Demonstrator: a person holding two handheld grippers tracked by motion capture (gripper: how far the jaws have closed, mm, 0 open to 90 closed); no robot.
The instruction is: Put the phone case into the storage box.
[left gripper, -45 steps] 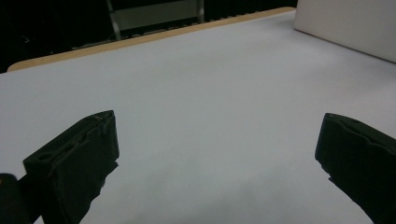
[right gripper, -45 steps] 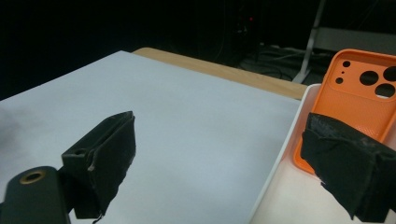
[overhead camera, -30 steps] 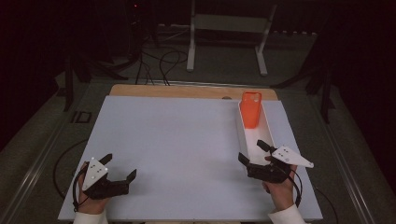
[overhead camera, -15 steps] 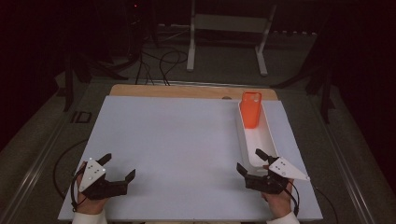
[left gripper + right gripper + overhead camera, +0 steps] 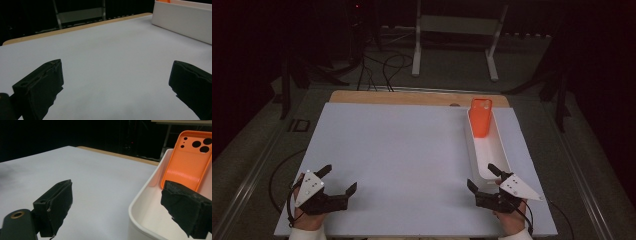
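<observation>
Since a second ago the right gripper (image 5: 484, 179) has drawn back toward the near edge, jaws spread and empty. An orange phone case (image 5: 480, 117) leans upright at the far end of the long white tray (image 5: 498, 152), straight ahead of it; the left gripper (image 5: 339, 179), also spread wide, sits well apart.

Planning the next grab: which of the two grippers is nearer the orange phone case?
The right gripper, open at the near end of the white tray that holds the orange phone case. The left gripper sits across the table.
</observation>
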